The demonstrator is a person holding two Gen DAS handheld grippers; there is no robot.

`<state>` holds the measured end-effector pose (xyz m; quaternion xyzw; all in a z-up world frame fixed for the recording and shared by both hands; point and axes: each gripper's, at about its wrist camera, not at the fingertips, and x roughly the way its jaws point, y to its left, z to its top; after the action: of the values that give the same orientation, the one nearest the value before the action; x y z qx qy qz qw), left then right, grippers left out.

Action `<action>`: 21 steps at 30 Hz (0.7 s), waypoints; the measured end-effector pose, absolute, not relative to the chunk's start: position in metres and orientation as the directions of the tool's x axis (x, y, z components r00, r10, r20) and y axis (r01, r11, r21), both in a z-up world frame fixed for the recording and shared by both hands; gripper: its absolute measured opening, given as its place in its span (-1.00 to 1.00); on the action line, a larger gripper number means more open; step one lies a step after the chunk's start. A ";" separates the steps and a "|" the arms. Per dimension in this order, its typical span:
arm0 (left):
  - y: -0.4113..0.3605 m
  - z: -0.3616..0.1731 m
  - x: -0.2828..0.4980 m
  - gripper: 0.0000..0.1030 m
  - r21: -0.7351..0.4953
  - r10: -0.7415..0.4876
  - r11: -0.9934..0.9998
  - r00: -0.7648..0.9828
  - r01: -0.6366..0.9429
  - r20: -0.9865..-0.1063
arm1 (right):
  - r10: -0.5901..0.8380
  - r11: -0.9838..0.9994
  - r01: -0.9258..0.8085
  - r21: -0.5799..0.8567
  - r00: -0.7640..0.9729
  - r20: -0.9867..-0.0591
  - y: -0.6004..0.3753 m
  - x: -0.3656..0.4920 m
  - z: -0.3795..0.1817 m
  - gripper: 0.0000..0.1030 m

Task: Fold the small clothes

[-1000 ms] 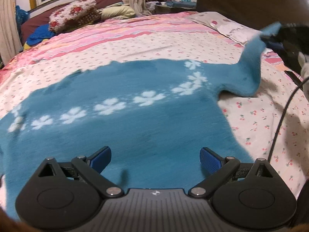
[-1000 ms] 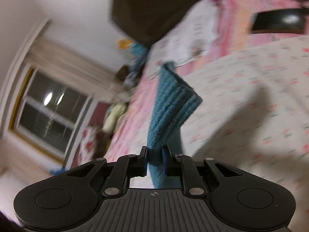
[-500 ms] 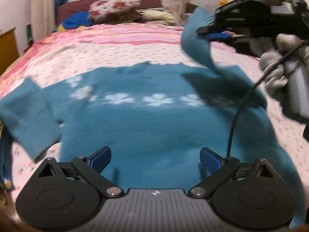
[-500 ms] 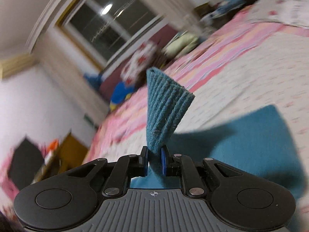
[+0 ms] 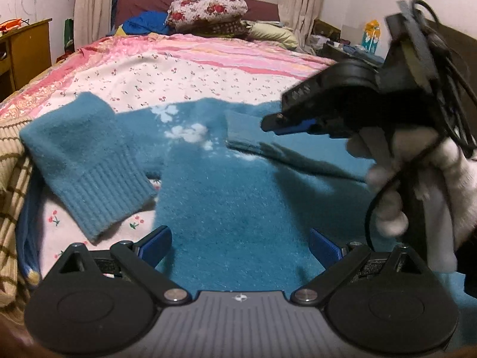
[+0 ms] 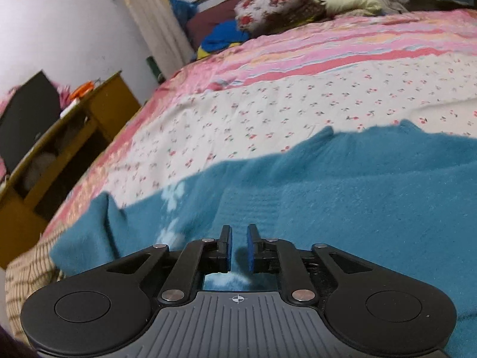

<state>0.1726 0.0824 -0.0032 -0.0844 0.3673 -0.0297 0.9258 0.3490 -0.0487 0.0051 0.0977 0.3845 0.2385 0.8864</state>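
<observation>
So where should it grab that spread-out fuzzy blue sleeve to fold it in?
Probably the ribbed cuff of the fuzzy blue sweater's unfolded sleeve: a thick, free edge on the sheet. The open left gripper could approach from the cuff's end, one finger sliding underneath.

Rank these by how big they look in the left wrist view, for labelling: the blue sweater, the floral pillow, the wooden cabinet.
1. blue sweater, by far.
2. floral pillow.
3. wooden cabinet, cut off by the frame edge, so close to the pillow and unsure.

Left gripper [image 5: 240,246]: jaws spread wide, nothing between them, angled downward.
Right gripper [image 6: 239,247]: jaws a narrow gap apart, empty, angled downward.
Gloved hand [image 5: 417,179]: wrapped around the right gripper's handle.
</observation>
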 end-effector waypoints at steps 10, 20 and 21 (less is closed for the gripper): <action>0.090 -0.003 0.167 1.00 -0.176 -0.100 0.984 0.739 -0.025 -0.666 | 0.415 0.844 -0.535 0.036 0.609 -0.676 -0.020 0.331 0.000 -0.17; 0.100 -0.002 0.168 1.00 -0.191 -0.088 0.980 0.741 -0.055 -0.666 | 0.333 0.872 -0.488 -0.029 0.637 -0.695 0.000 0.337 -0.009 -0.74; 0.101 -0.002 0.168 1.00 -0.189 -0.085 0.980 0.742 -0.058 -0.665 | 0.334 0.873 -0.486 -0.027 0.637 -0.695 0.000 0.337 -0.009 -0.76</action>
<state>0.1685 0.1009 -0.0020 -0.0993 0.3591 -0.0072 0.9280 0.3373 0.0002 -0.0092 -0.1062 0.3598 0.2282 0.8984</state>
